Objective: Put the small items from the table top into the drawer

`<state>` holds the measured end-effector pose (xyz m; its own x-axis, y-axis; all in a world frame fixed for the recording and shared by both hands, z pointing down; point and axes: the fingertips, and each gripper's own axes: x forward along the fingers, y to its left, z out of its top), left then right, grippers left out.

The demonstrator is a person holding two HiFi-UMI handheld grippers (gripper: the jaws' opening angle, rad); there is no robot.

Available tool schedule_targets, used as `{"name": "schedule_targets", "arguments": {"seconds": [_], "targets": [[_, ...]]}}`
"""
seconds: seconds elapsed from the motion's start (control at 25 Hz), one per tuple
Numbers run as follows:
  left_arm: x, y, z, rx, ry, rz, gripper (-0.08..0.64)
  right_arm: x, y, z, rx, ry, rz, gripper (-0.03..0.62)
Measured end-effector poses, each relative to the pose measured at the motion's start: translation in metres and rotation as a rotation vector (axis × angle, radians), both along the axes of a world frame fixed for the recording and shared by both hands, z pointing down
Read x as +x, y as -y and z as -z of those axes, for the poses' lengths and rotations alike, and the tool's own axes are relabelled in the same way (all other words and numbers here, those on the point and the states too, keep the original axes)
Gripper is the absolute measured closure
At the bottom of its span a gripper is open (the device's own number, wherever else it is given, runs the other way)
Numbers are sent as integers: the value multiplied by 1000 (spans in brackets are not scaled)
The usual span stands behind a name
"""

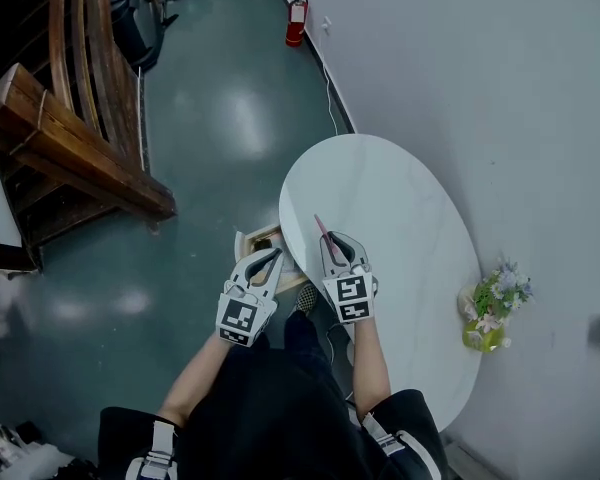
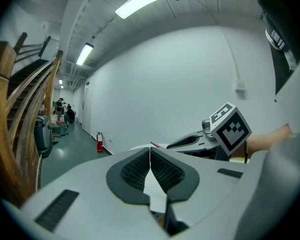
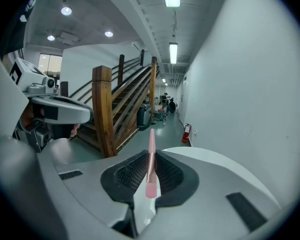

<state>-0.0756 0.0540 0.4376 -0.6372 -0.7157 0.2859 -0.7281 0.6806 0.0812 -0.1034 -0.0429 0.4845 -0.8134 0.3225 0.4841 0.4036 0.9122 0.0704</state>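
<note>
My right gripper [image 1: 332, 245] is shut on a thin pink pen [image 1: 323, 231], which sticks out forward past the pads over the near end of the white oval table [image 1: 400, 198]. In the right gripper view the pen [image 3: 150, 156] lies straight along the closed jaws of that gripper [image 3: 151, 158]. My left gripper [image 1: 270, 260] hangs over the open wooden drawer [image 1: 261, 236] at the table's left side. Its jaws [image 2: 150, 154] meet at the tips with nothing between them. Both grippers are raised and side by side.
A small pot of flowers [image 1: 493, 308] stands at the table's right edge, by the white wall. A wooden staircase [image 1: 70, 118] rises to the left across green floor. A red fire extinguisher [image 1: 296, 20] stands by the wall far ahead.
</note>
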Motion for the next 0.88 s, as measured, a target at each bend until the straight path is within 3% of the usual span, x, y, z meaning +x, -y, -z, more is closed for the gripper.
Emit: {"name": "schedule_targets", "arguments": {"seconds": [0.6, 0.88], "targets": [[26, -73, 12, 3, 23, 32, 540, 55, -57, 29, -12, 42, -37, 528], [32, -79, -18, -16, -17, 19, 540, 61, -68, 12, -31, 20, -53, 528]]}}
